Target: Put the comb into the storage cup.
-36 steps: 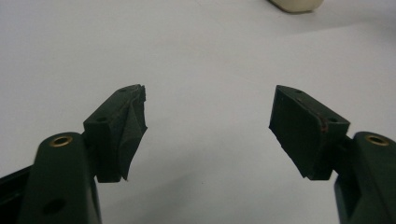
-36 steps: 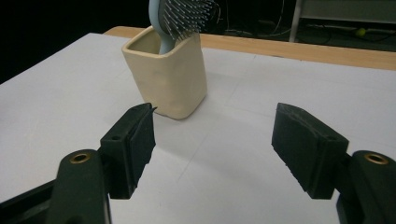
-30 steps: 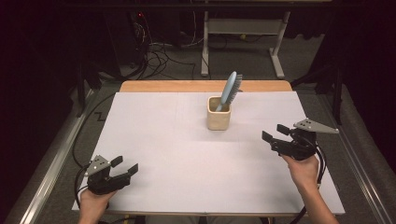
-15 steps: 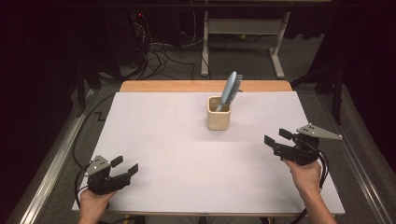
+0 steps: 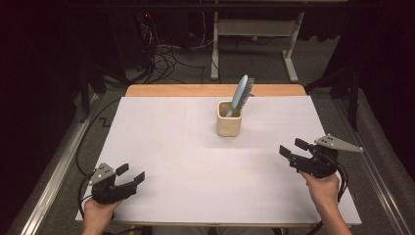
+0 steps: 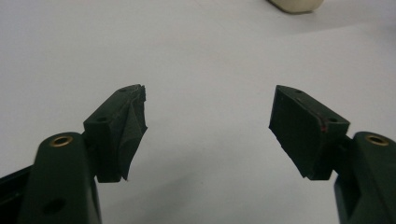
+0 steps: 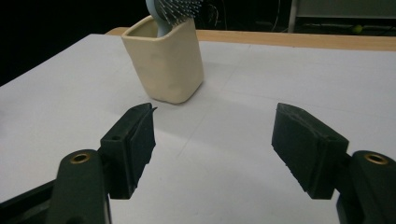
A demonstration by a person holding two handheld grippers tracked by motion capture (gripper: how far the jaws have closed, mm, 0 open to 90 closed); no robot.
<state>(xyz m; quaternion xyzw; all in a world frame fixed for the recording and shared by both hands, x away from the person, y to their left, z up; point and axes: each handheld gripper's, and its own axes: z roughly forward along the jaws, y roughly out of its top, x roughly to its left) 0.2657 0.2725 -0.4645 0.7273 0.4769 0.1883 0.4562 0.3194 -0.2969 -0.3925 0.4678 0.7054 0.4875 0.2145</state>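
Cup (image 5: 229,125) stands upright toward the far middle of the white table (image 5: 186,166), a blue hairbrush (image 5: 241,94) leaning inside it, bristles up. Right gripper (image 5: 289,149) hovers near the table's right edge, jaws open and empty, pointing toward the cup. Left gripper (image 5: 131,175) sits at the near left corner, jaws apart, empty.

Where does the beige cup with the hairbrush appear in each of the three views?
High view: the beige cup stands right of centre on the far half of the white table.
Left gripper view: its base shows at the top edge, right of centre.
Right gripper view: upper left of centre, beyond the jaws.
Shared landmark: the white table.
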